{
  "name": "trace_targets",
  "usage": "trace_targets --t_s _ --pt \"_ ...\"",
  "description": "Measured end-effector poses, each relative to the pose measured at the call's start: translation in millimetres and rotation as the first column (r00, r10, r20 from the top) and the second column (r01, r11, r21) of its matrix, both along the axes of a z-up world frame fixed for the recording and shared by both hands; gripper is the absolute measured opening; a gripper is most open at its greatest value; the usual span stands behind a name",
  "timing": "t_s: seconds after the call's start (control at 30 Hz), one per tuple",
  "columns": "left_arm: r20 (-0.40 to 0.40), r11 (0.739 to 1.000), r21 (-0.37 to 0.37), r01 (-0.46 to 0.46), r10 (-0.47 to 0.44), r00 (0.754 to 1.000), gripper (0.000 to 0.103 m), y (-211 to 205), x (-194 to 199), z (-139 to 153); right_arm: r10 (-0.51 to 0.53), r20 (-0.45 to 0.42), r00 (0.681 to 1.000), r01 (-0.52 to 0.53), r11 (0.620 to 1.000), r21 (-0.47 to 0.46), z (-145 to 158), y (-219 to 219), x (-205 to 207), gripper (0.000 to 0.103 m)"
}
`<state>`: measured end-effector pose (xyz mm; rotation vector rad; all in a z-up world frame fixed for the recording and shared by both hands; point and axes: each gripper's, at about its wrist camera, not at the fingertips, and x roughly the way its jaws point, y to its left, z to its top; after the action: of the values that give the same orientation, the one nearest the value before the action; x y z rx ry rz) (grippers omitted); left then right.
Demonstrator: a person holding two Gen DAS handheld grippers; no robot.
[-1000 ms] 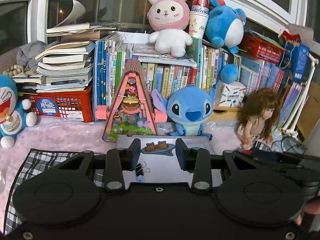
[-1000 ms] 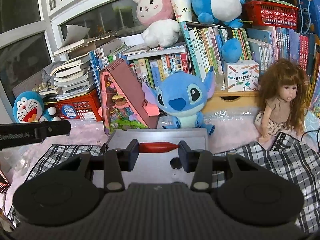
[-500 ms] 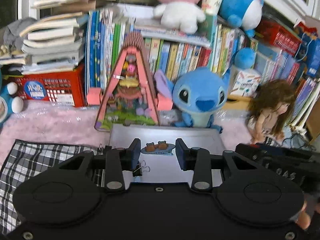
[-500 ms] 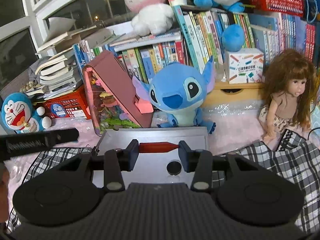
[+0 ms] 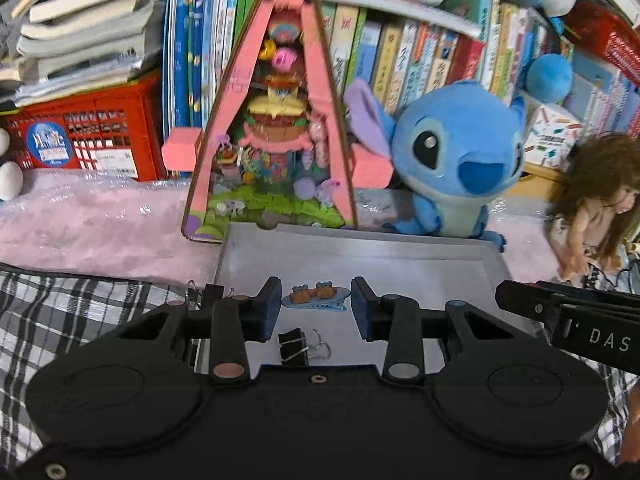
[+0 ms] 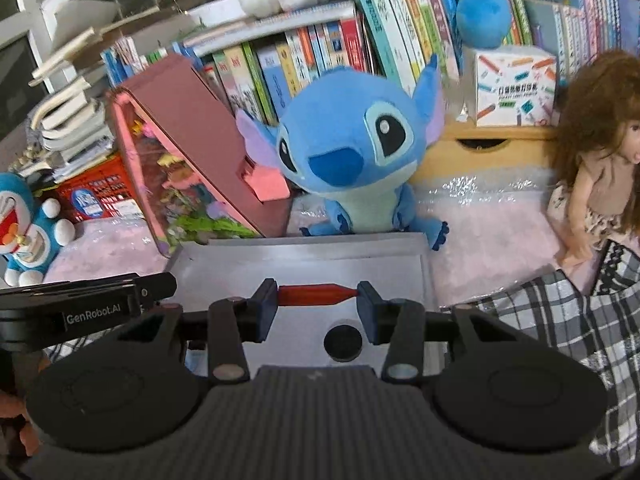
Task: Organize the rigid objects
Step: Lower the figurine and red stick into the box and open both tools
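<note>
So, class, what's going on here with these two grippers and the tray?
A person holds both over a grey tray. The left gripper carries a blue hair clip between its pads; a black binder clip lies on the tray below. The right gripper clamps a red pen-like piece end to end, above a black disc.

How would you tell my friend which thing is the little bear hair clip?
Find the grey tray in front of the blue plush. The hair clip sits over it, between the left tool's fingers. It is pale blue with two tiny brown bears on top, unlike the black binder clip nearby.
</note>
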<state>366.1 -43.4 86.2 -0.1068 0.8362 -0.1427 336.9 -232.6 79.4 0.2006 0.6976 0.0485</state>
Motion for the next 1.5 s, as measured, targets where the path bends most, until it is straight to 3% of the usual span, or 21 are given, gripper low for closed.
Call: trace_targets --t_s 0.6,1.17,1.5 --pt "-0.056 1.0 0.021 -0.001 0.003 0.998 0.036 -3.7 42.2 -56.5 -0.015 -0.1 0.995 0.015 1.0 -0.01 -67.2 -4.0 56.6 0.049" --pt "-0.059 0.999 0.037 -0.011 0.014 0.998 0.036 -6.0 44.7 -70.0 -0.007 -0.108 0.994 0.003 0.999 -0.039 -80.8 0.6 61.7 0.05" --pt "-0.069 0.999 0.04 -0.008 0.011 0.998 0.04 -9.6 41.6 -69.2 -0.022 -0.102 0.995 0.019 1.0 -0.023 -79.7 -0.8 58.9 0.063"
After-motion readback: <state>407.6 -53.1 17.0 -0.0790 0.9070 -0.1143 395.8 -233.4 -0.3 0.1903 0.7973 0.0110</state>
